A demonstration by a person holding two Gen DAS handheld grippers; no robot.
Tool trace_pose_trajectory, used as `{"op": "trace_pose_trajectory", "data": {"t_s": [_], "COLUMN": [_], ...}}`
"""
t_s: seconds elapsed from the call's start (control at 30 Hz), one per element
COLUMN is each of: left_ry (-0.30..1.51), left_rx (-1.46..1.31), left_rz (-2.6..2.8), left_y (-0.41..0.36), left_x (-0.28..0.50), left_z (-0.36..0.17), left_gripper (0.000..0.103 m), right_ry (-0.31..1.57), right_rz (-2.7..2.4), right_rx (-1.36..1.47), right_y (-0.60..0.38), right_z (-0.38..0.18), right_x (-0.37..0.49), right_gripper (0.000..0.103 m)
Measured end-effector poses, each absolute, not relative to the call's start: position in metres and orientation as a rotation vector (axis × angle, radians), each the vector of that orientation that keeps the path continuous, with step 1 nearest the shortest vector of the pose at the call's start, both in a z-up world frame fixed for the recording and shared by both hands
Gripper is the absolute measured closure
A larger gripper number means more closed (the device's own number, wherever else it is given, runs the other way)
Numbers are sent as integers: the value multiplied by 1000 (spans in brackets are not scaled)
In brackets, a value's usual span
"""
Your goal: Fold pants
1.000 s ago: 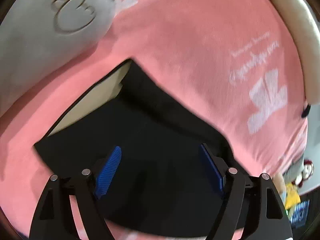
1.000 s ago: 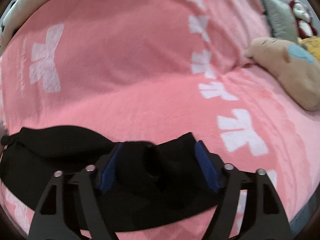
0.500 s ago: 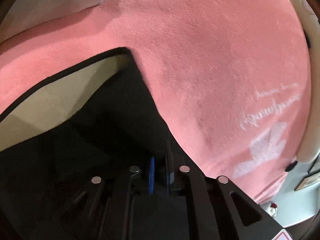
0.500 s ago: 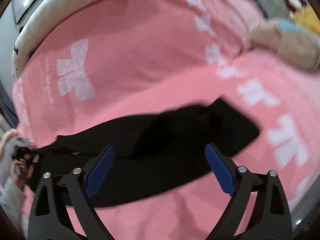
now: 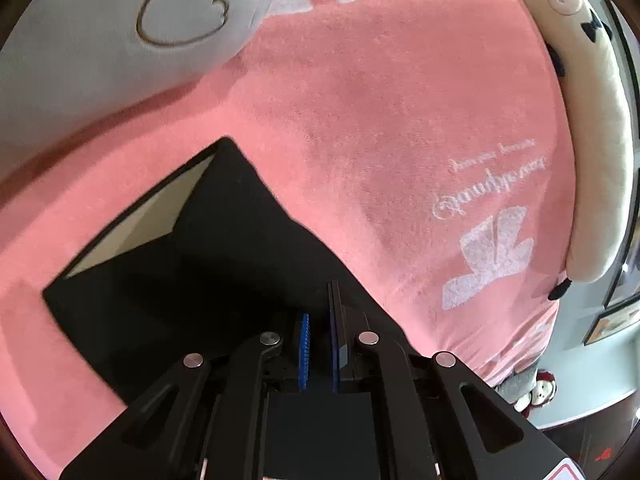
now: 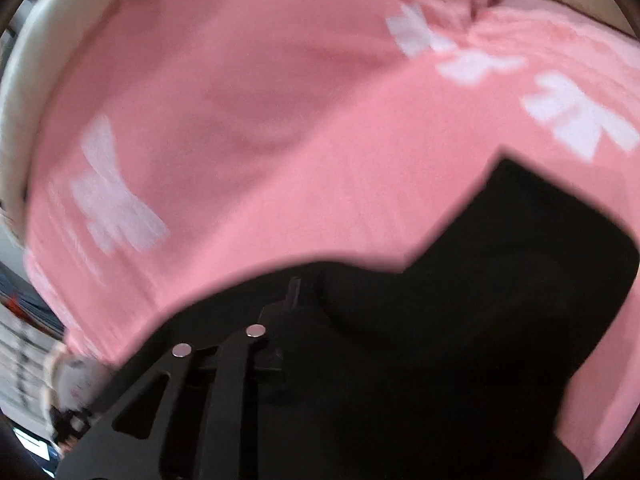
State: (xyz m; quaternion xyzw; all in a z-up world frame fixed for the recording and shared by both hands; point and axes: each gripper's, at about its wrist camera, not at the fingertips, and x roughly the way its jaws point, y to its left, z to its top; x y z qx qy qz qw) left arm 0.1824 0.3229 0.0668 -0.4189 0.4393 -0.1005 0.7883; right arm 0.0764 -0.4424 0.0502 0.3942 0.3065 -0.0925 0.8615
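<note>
The black pants (image 5: 208, 264) lie folded on the pink blanket (image 5: 380, 128), with a strip of pale lining (image 5: 136, 224) showing at their far left edge. My left gripper (image 5: 320, 340) is low over the pants' near right edge with its blue pads almost together; whether cloth sits between them is hidden. In the right wrist view the pants (image 6: 500, 300) fill the lower right and drape over my right gripper (image 6: 296, 300). Only its left finger shows, drawn toward the middle. The view is blurred.
A big grey cushion (image 5: 100, 40) with an outlined shape lies at the far left. A long white plush (image 5: 592, 120) runs along the blanket's right edge, and it shows in the right wrist view (image 6: 36, 60) at far left. Small toys (image 5: 536, 388) lie by the edge.
My left gripper went from open to nearly shut over the pants and has pulled back a little. My right gripper, open half a second ago, has dropped into the pants and its jaws have closed in.
</note>
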Motion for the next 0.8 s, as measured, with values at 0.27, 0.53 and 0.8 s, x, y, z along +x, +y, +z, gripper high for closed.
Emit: {"op": "trace_pose_trajectory", "data": {"t_s": [0.27,0.53,0.8], "left_ry": [984,1097,1056], "left_rx": [-698,-671,-571], "left_rz": [-203,-71,-49], "left_y": [333,339,335], "left_x": [149,122,104], "left_z": [98,26,55], "left_gripper": [96,94,94], "right_ry": [634,783,618], "right_rz": [-218,-286,-242], "right_rx": [595,601,581], "right_y": [-456,-457,-449], "right_z": [105,19,64], "right_x": [27,16,2], "right_gripper": [87,80,82]}}
